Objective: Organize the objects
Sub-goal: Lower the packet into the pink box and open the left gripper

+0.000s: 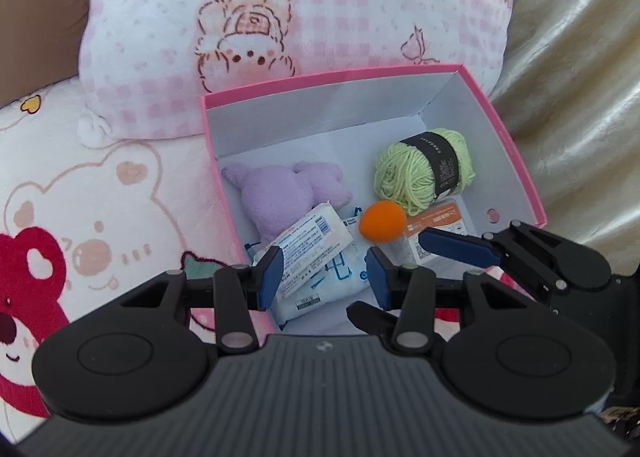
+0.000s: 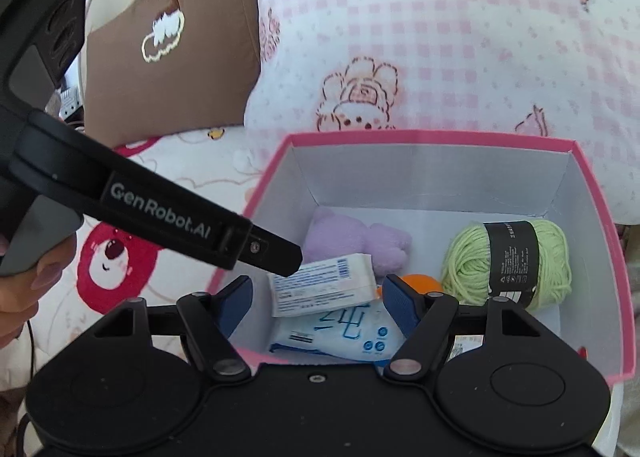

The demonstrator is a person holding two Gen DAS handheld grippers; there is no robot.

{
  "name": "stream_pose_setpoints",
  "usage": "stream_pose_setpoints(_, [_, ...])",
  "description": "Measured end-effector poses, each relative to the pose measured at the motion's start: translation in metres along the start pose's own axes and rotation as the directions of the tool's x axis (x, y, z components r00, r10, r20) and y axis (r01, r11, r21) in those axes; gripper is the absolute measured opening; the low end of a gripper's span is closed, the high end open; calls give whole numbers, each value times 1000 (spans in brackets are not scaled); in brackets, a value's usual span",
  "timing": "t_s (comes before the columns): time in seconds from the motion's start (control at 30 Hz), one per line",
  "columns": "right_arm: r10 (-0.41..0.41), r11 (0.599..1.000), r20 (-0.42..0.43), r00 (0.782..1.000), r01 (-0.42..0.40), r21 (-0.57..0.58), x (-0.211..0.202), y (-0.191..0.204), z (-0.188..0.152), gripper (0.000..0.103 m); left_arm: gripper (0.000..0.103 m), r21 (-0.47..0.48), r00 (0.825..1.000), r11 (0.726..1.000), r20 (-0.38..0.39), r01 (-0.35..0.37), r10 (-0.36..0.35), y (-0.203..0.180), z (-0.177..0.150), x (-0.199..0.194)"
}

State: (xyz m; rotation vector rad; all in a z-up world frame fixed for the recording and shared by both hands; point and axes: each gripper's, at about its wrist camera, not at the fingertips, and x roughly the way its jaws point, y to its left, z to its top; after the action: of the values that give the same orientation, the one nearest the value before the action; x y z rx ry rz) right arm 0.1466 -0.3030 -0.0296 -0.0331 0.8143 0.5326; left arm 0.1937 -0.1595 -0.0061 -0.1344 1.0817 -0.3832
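A pink box with white walls stands on the bed. In it lie a purple plush, a green yarn ball with a black band, an orange ball, white tissue packs and an orange-white packet. My left gripper hovers over the box's near end, open, nothing between its blue pads. My right gripper is open above the tissue packs; one of its fingers reaches in from the right.
A pink checked pillow leans behind the box. A brown cushion stands further left. The bedsheet with bear prints spreads to the left, and a shiny beige cloth lies to the right. A hand holds the left gripper.
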Motion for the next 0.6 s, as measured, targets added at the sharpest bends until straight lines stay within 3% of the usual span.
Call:
stream_pose_setpoints(0.1, [-3, 1000, -16, 1000, 3, 12, -2, 8, -1, 76, 45, 22, 998, 999, 46, -48, 47, 0, -13, -14])
stream_pose_setpoints(0.6, [-31, 999, 33, 999, 30, 26, -54, 58, -1, 76, 46, -56, 989, 995, 111, -86, 92, 26, -60, -97])
